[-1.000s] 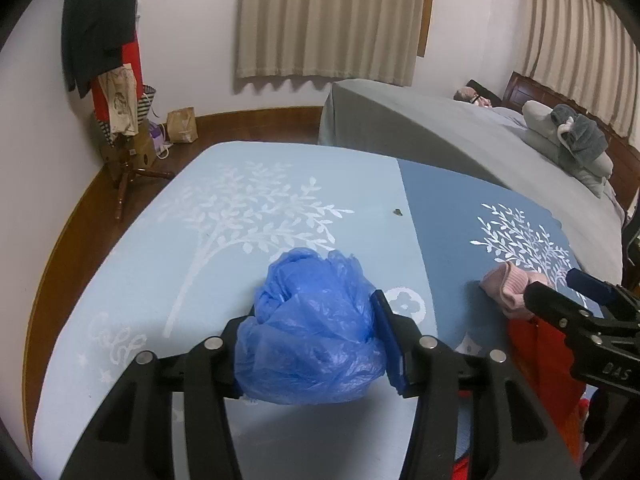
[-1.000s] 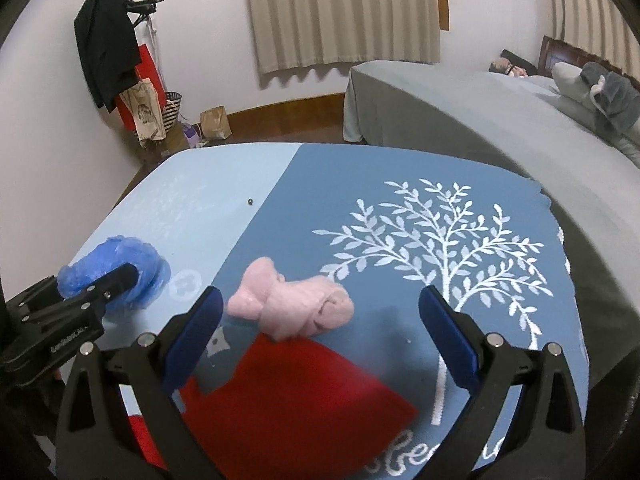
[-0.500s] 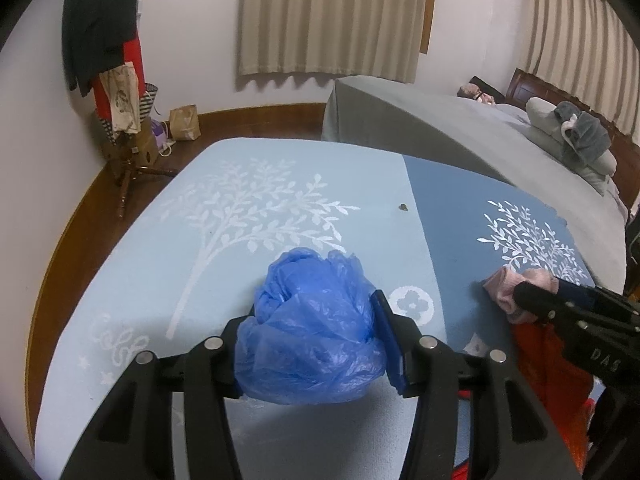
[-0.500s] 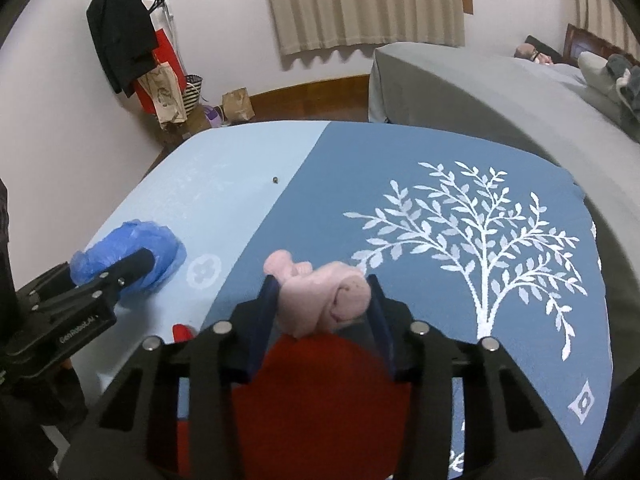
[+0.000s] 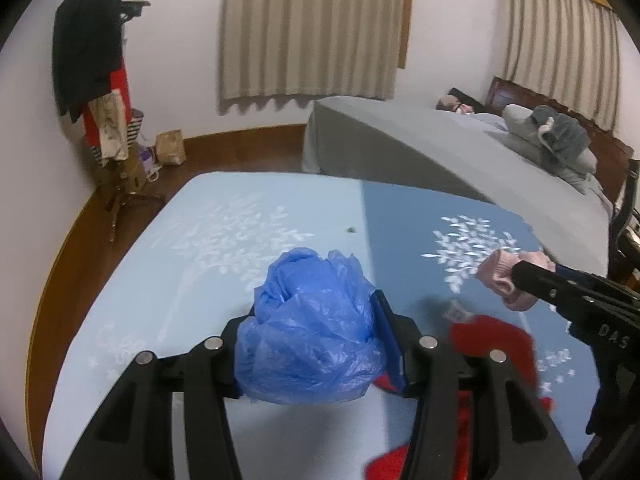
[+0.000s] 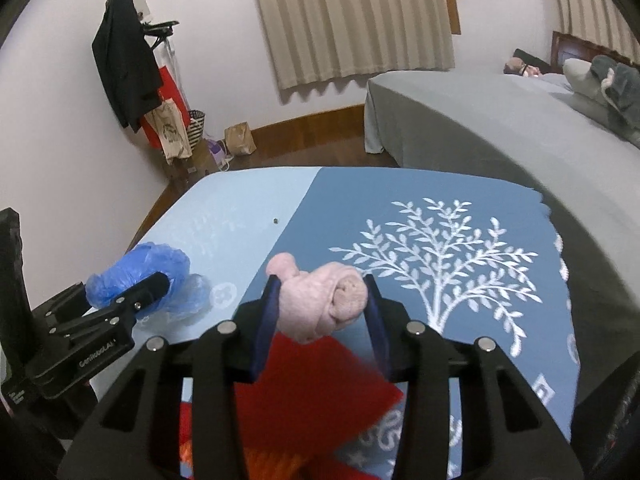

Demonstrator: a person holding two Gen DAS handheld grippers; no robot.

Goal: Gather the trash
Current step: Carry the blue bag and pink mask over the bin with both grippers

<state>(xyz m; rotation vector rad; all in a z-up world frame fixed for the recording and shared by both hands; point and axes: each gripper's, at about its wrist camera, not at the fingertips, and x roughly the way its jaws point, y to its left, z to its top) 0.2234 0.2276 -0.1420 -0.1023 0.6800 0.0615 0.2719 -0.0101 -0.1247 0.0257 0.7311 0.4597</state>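
Your left gripper (image 5: 316, 344) has its fingers pinching a crumpled blue plastic bag (image 5: 312, 328), which bulges up and forward out of the grip at the centre of the left wrist view, over the light-blue half of the bed cover (image 5: 224, 248). Your right gripper (image 6: 320, 312) has its fingers clamped on a rolled pink cloth (image 6: 320, 300), one blue pad against each side of the roll. From the left wrist view that pink cloth sits at about 3 o'clock, poking out past the dark tip of the right gripper. From the right wrist view the blue bag sits at about 9 o'clock, with a black finger of the left gripper across it. A red item (image 6: 316, 392) lies just below the pink cloth, toward 6 o'clock, blurred; whether it touches the cloth cannot be told. A small dark speck (image 6: 276, 221) lies on the cover toward 12 o'clock, well apart from both grippers. Beyond the cover, at 1 to 2 o'clock, stands a grey bed (image 6: 480, 120), and a coat rack (image 6: 128, 64) hung with clothes stands at 10 o'clock.
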